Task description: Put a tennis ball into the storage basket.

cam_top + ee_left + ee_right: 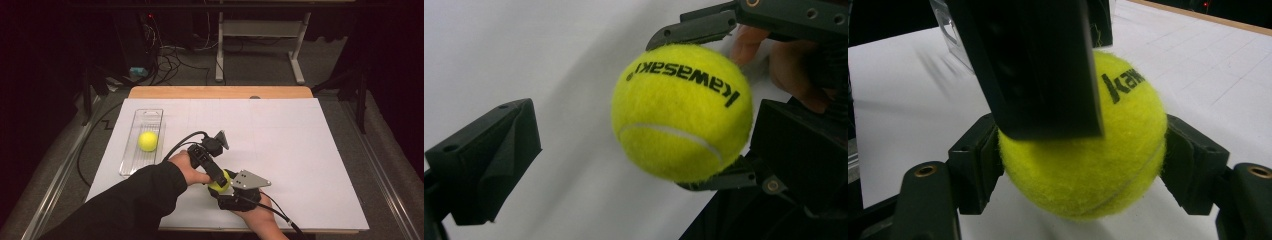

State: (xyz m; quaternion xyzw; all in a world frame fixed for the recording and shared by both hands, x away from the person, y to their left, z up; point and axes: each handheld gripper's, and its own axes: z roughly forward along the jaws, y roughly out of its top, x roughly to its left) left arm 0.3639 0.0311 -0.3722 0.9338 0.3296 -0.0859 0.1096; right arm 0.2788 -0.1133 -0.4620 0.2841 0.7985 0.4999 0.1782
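A yellow tennis ball (220,182) printed "Kawasaki" is held just above the white sheet near the table's front. My right gripper (223,190) is shut on it; in the right gripper view the ball (1108,165) is pressed between both jaws of that gripper (1084,159). My left gripper (218,175) reaches in from the left, open around the same ball. In the left gripper view the ball (681,112) sits close to the right jaw, with a wide gap to the left jaw of that gripper (646,127). One left jaw (1033,65) covers the ball's top.
A clear plastic tray (131,165) lies at the left of the white sheet (300,150), with a second yellow tennis ball (148,141) in it. Beyond the table's wooden far edge (220,92) are cables and a desk frame on the floor.
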